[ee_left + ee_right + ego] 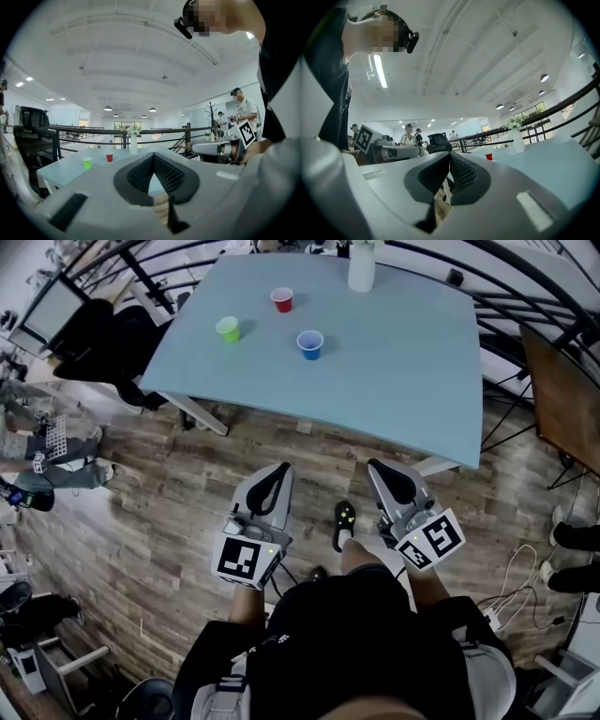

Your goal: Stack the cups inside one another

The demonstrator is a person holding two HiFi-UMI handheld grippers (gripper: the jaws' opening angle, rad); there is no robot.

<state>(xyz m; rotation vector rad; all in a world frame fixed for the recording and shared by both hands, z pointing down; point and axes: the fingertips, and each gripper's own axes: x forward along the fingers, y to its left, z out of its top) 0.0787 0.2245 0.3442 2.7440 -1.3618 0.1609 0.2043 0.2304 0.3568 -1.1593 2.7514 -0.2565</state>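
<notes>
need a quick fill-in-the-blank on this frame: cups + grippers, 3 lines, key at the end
1. The table holds ___ cups, all standing apart, none nested.
2. Of the green cup, red cup and blue cup, the one nearest the person in the head view is the ___ one.
3. The left gripper and right gripper are both ___, with nothing between the jaws.
Missing words: three; blue; shut

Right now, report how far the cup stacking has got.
Done: nothing; the green plastic cup, red plastic cup and blue plastic cup stand apart on the pale blue table. In hand: nothing; left gripper and right gripper are shut, empty, short of the table. Remaining: all the nesting.
</notes>
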